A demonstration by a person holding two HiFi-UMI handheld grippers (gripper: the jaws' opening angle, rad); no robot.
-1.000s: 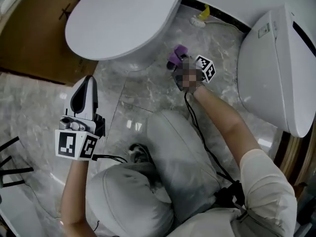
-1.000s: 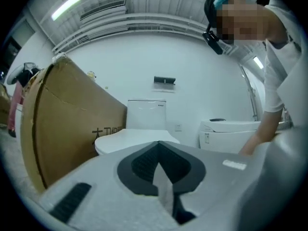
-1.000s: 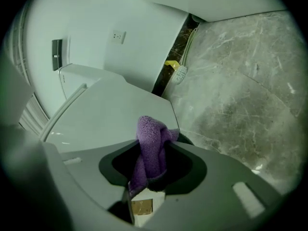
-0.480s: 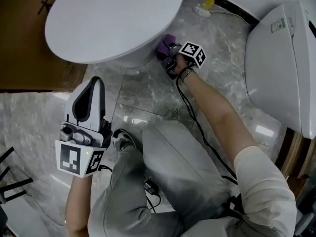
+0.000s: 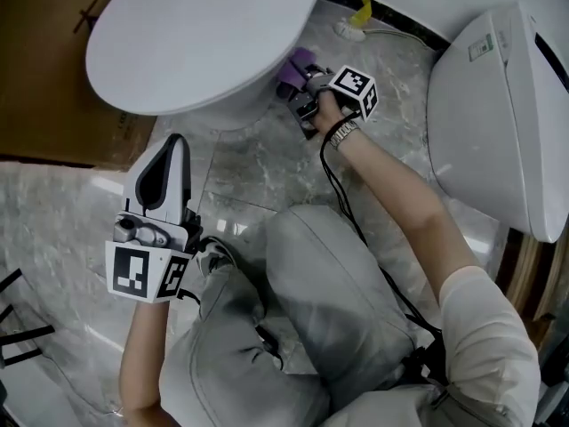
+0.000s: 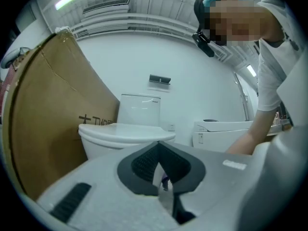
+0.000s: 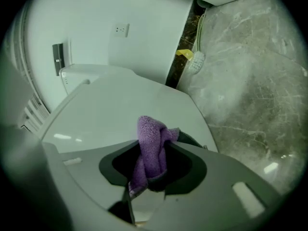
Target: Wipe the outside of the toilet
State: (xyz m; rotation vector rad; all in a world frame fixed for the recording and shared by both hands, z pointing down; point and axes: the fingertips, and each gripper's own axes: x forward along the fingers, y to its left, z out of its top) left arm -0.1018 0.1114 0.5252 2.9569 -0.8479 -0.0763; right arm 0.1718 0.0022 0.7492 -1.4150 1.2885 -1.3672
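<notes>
A white toilet [image 5: 196,38] with its lid down fills the upper left of the head view. My right gripper [image 5: 300,80] is shut on a purple cloth [image 5: 293,68], and the cloth presses against the right side of the bowl under the lid's rim. In the right gripper view the purple cloth [image 7: 150,148] is pinched between the jaws against the white bowl wall [image 7: 110,114]. My left gripper [image 5: 169,154] hangs shut and empty over the floor, in front of the toilet [image 6: 126,136].
A second white toilet [image 5: 498,114] stands at the right. A brown cardboard box [image 5: 49,87] leans left of the toilet. A white brush with a yellow part [image 5: 356,20] lies by the back wall. My knees [image 5: 311,265] are on the marble floor [image 5: 258,163].
My right gripper has carried the purple cloth up and left from the floor to the toilet's side. The left gripper has barely shifted.
</notes>
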